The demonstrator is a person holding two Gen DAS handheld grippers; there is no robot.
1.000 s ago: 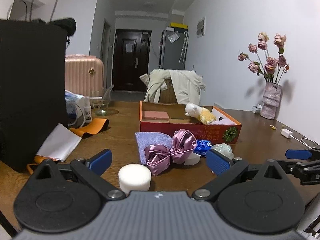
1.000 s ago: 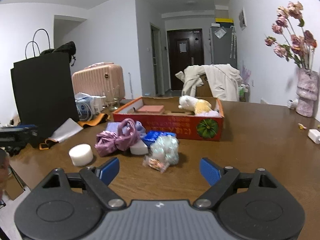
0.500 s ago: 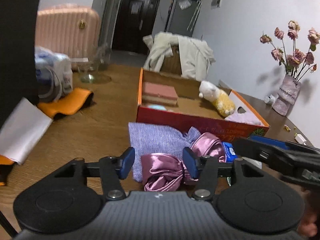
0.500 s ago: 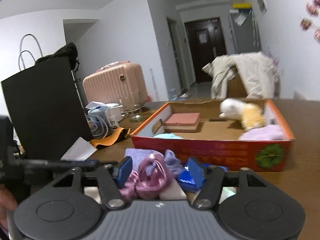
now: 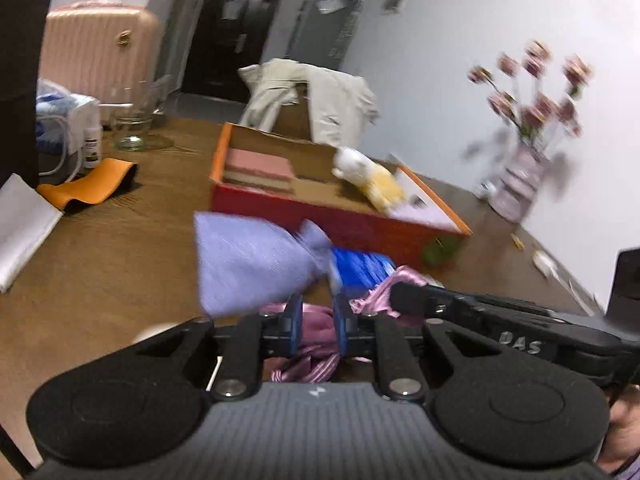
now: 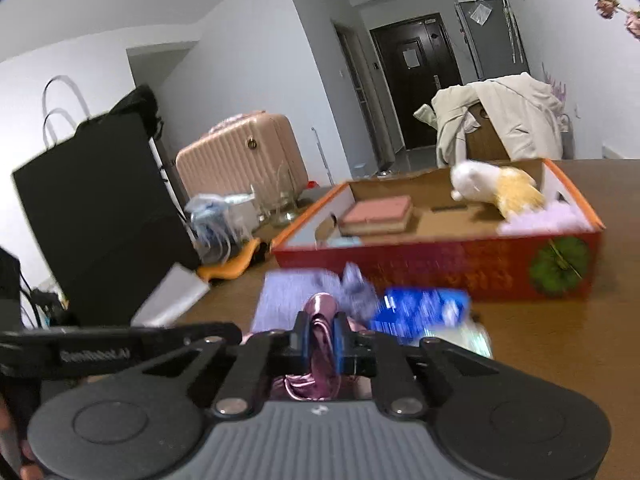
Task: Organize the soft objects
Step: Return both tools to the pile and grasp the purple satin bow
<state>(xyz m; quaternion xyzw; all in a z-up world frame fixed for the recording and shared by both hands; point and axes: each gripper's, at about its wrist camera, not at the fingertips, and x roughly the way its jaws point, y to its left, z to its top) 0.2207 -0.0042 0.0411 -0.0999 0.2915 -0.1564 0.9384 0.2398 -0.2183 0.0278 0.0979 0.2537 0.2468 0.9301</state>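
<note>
On the brown wooden table (image 5: 100,264) we see the shallow red cardboard box with an orange rim (image 6: 440,260), with a flat lilac knitted cloth (image 5: 248,260) before its near wall. Nearest our edge lies the shiny pink satin bow (image 5: 316,344). Our left gripper (image 5: 316,326) is closing on one end of it; our right gripper (image 6: 320,338) clamps the other end.
</note>
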